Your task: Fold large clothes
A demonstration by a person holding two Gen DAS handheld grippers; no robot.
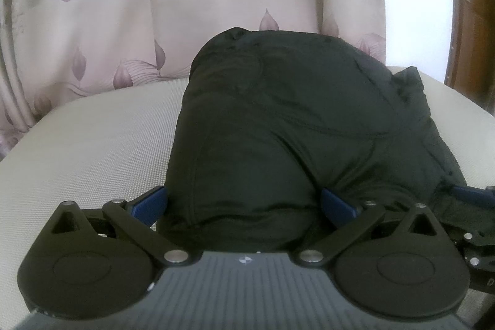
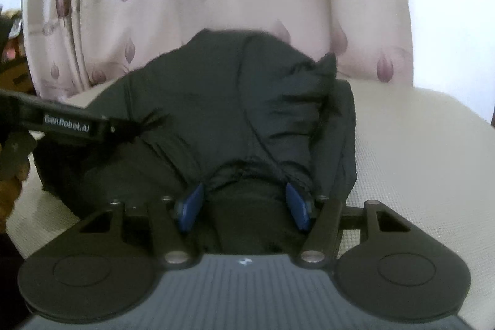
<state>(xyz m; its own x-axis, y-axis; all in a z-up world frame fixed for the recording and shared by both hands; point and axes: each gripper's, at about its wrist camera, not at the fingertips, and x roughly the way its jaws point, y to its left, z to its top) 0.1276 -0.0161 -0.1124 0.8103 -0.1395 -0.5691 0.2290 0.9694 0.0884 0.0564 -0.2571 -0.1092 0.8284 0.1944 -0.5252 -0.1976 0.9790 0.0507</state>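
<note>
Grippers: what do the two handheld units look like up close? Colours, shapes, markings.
Both alike. The left gripper and right gripper each have blue pads on black linkage arms with silver pivot pins, two round black discs either side of a ribbed grey body bearing a small white logo. The left unit's side reads "GenRobot.AI" in white, seen from the right wrist view.

Jacket [image 1: 278,119]: bundled on cushioned seat [image 1: 92,138], centre to right. Curtain [image 1: 216,5]: hangs behind seat. Left gripper [image 1: 243,203]: at jacket's near edge, fabric between its fingers. Right gripper [image 2: 244,203]: beside it, likewise astride fabric.
</note>
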